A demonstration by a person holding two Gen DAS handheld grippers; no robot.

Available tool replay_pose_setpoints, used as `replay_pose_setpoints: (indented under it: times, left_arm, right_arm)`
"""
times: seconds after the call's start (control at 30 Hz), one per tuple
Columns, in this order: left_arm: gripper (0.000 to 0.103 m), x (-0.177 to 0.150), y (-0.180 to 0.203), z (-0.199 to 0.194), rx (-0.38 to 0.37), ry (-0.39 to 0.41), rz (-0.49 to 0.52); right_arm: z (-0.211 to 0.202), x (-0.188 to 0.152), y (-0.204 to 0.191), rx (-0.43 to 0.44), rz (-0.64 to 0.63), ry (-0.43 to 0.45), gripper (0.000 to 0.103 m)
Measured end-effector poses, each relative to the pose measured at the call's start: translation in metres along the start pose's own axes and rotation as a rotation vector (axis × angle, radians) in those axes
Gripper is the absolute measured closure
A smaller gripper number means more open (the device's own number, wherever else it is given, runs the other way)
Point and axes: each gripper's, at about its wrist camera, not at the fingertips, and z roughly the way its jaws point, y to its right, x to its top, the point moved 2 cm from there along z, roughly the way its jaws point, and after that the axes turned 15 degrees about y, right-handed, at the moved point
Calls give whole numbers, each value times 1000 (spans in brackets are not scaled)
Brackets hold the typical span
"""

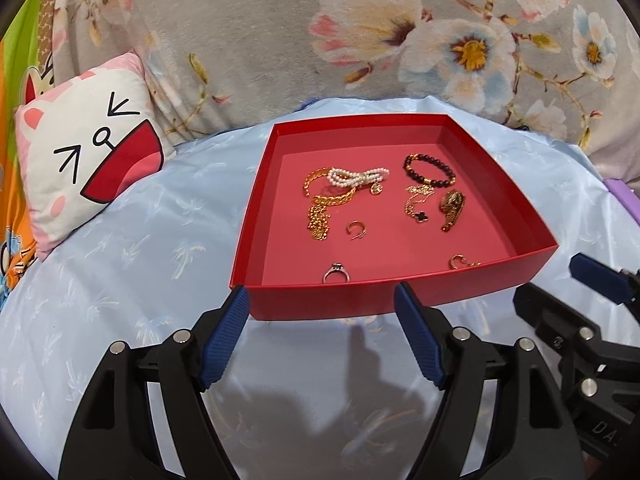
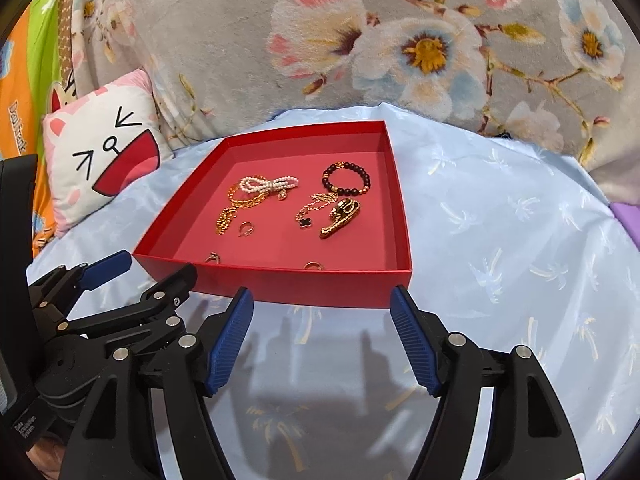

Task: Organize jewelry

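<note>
On the bed: a pale blue bedspread [image 1: 120,264] with a palm print carries a shallow red tray [image 1: 400,300], its near wall facing both tools.
Tray contents, left-wrist view: all the jewelry lies loose on the tray floor.
Pearl bracelet [image 1: 357,176]: at 11 o'clock from the tray's middle, lying across a gold bangle [image 1: 320,178].
Gold chain [image 1: 320,216]: bunched at 9 o'clock, just below the bangle.
Dark bead bracelet [image 1: 429,170]: at 1 o'clock, apart from the pearls.
Clover necklace [image 1: 420,210]: thin gold chain with a black clover charm, at 3 o'clock.
Gold clip [image 1: 452,208]: just beside the clover necklace, further toward 3 o'clock.
Small gold ring [image 1: 355,229]: near the middle, alone.
Silver ring [image 1: 336,274]: at 6 o'clock, close to the near wall.
Gold earring [image 1: 460,262]: at 5 o'clock, by the near wall.
Left tool [image 1: 322,336]: released, blue pads spread wide, nothing between them, tips just short of the tray's near wall.
Right tool [image 2: 322,332]: released as well, pads apart and empty, near the tray's near right corner.
Cat cushion [image 1: 88,164]: at 9 o'clock from the tray, leaning against a floral blanket [image 1: 260,40].
</note>
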Motion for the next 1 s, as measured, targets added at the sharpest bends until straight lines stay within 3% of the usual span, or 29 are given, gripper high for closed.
replay_pose_setpoints:
  times: [0.23, 0.3, 0.47, 1.0]
  left_arm:
    - [31, 2, -3, 5, 17, -13, -5]
    - [25, 3, -1, 5, 6, -14, 11]
    - [15, 10, 11, -6, 8, 19, 80]
    - [14, 14, -7, 0, 43, -47, 24]
  right_arm:
    - [4, 13, -2, -12, -5, -2, 29]
    - [4, 17, -5, 4, -3, -6, 22]
    - [-2, 25, -15, -6, -44, 9, 21]
    - [-2, 29, -3, -29, -24, 0, 21]
